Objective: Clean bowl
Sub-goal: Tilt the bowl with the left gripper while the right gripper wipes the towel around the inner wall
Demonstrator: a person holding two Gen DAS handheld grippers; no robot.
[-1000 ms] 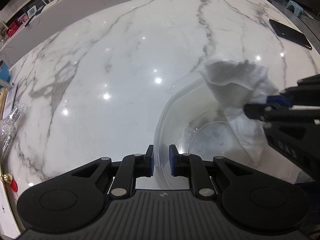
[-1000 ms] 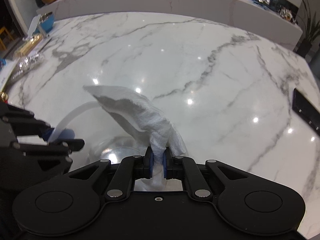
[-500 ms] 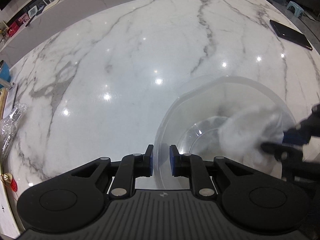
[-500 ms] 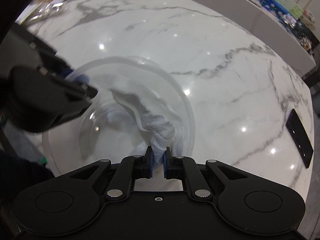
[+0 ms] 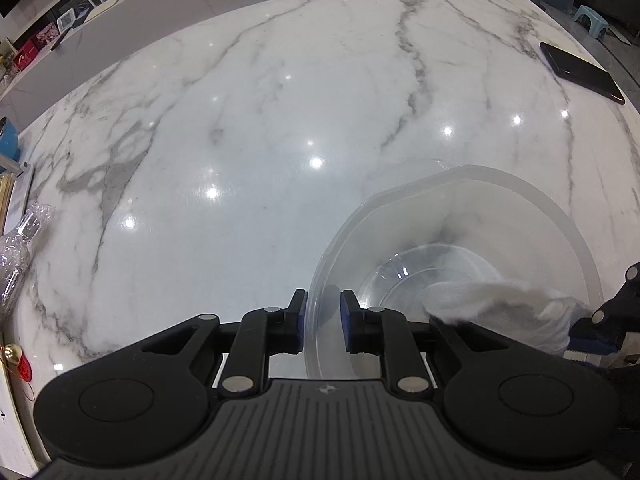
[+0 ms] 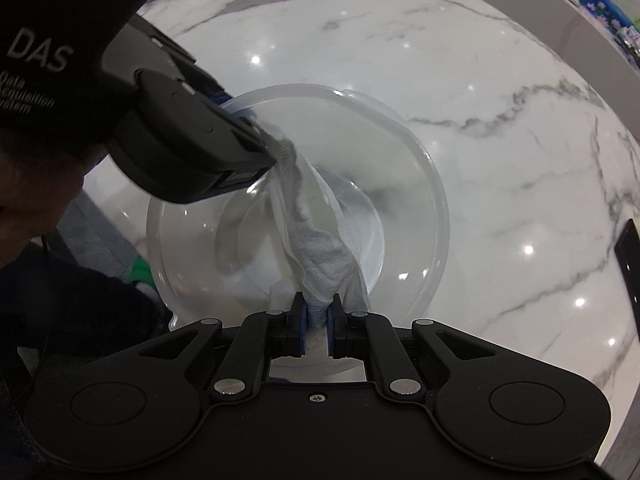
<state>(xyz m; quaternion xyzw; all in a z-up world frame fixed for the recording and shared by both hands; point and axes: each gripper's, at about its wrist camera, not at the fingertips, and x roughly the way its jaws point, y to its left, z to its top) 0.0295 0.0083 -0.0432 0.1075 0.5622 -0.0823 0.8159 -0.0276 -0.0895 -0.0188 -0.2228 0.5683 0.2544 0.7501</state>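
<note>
Bowl point(image 5: 460, 216) on marble counter point(image 5: 240, 140); phone point(image 5: 580, 70) far R.

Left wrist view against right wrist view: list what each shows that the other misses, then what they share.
Left wrist only: the left claw clamped across the clear bowl's near wall, one finger inside and one outside, plus crinkled plastic wrap at the table's left edge.

Right wrist only: the right claw pinching the white cloth, which trails down into the bowl's base, and "DAS" lettering on the other tool.

Both: bowl, cloth, marble table, dark phone.
</note>
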